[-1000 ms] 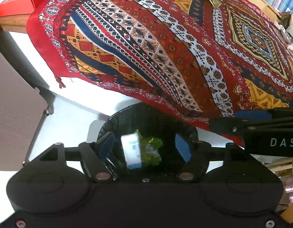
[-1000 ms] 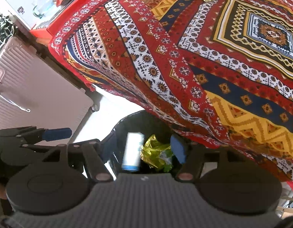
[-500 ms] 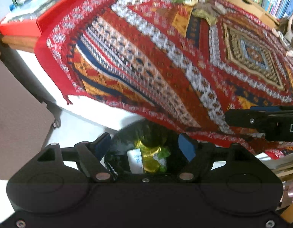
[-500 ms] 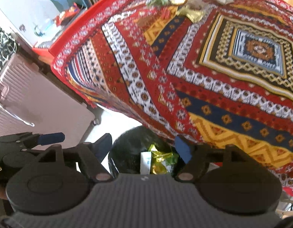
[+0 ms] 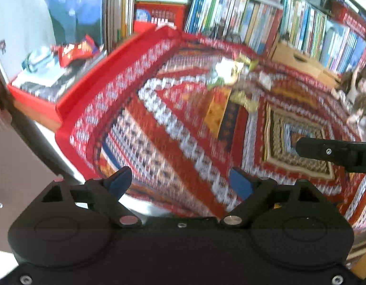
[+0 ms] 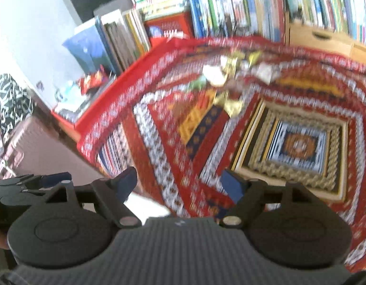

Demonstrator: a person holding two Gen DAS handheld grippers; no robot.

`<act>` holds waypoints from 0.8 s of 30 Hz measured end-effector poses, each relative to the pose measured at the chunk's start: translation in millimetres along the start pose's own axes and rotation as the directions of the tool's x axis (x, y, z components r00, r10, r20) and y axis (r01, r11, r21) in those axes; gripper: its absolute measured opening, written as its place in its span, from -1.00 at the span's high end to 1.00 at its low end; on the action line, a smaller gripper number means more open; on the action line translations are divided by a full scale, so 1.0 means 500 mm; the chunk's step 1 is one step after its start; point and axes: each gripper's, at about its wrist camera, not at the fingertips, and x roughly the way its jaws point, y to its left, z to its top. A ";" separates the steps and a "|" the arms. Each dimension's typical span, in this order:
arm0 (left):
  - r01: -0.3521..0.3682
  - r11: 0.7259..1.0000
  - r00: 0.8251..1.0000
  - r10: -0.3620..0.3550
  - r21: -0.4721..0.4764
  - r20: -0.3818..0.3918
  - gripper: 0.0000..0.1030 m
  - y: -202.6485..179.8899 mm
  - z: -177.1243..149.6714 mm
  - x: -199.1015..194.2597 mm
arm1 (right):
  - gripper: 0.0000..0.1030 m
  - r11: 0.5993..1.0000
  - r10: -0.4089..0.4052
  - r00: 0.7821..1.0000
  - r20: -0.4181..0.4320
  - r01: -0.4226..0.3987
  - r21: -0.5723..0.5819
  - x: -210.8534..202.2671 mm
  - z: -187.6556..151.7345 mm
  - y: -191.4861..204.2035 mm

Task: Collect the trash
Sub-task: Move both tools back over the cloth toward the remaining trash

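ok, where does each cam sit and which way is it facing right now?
Left wrist: on the left gripper, looking across the patterned cloth to the bookshelf; own open fingers show, right gripper's tip at right.
Right wrist: on the right gripper, same heading; open fingers, left gripper at lower left.
Shared: cloth, wrapper pile, bookshelf.

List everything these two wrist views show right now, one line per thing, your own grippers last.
trash wrappers: a small blurred pile, gold, white and green, far end of the cloth
patterned cloth: one, red with white, blue and yellow bands, covering the table
books: many, mixed colours, shelved behind the table
red snack bag: one, on the red tray at left
wooden box: one, tan, far right corner
left gripper: black, blue pads, jaws open, having just widened, nothing between
right gripper: same, open, having just widened, empty
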 end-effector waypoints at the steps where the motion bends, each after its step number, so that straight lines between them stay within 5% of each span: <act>1: 0.004 1.000 1.000 -0.004 -0.007 0.013 -0.72 -0.003 0.016 -0.003 | -0.68 1.000 -0.005 1.000 0.016 0.005 0.003 -0.004 0.015 -0.006; 13: 0.051 0.998 0.990 -0.047 -0.028 0.132 -0.81 -0.046 0.237 0.021 | -0.69 0.994 -0.070 0.989 0.133 0.058 0.088 0.003 0.180 -0.109; 24: -0.007 0.998 0.997 0.011 -0.055 0.075 -0.69 -0.113 0.364 0.236 | -0.69 0.961 -0.179 0.977 0.119 0.147 0.234 0.115 0.277 -0.253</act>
